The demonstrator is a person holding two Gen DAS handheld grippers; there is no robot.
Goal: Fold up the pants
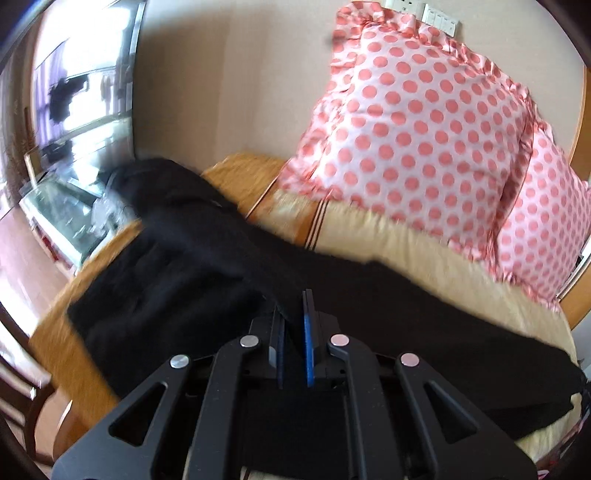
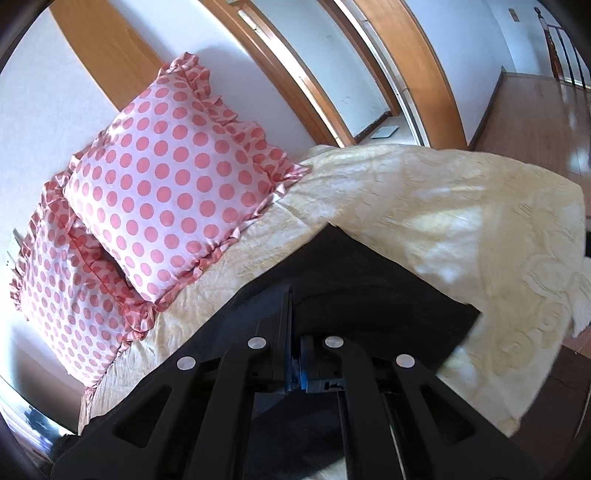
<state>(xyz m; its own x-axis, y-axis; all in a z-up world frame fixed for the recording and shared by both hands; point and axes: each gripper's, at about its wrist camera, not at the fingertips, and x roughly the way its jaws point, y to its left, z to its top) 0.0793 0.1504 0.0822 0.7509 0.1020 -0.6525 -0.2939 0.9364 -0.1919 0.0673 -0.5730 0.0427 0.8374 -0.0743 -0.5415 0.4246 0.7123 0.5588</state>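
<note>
Two grippers, both clamped on the same black soft-fabric pants (image 1: 207, 258). Left gripper (image 1: 293, 306): blue-padded fingers (image 1: 308, 332) nearly together, a fold of the black cloth pinched between them near the tips. Right gripper (image 2: 291, 299): jaws pressed together, black fabric bunched around the fingers and draped over the right one; the pinch point itself is hidden by cloth.

Pants lie across a cream quilted bedspread (image 1: 424, 254), stretched wide in the left wrist view: one end spreads over an orange-brown wooden edge (image 1: 66, 332) at the bed's left side, the other runs off toward the lower right. Left view is motion-blurred. In the right wrist view the pants (image 2: 369, 280) form a peaked flap over the bedspread (image 2: 443, 206).

Two pink-and-white polka-dot ruffled pillows (image 1: 417, 129) lean against the wall behind the pants, one overlapping the other, not touching the cloth. Wall switch plate (image 1: 441, 16) above them. Wooden door frames (image 2: 417, 62) and wood floor (image 2: 535, 110) beyond the bed.
</note>
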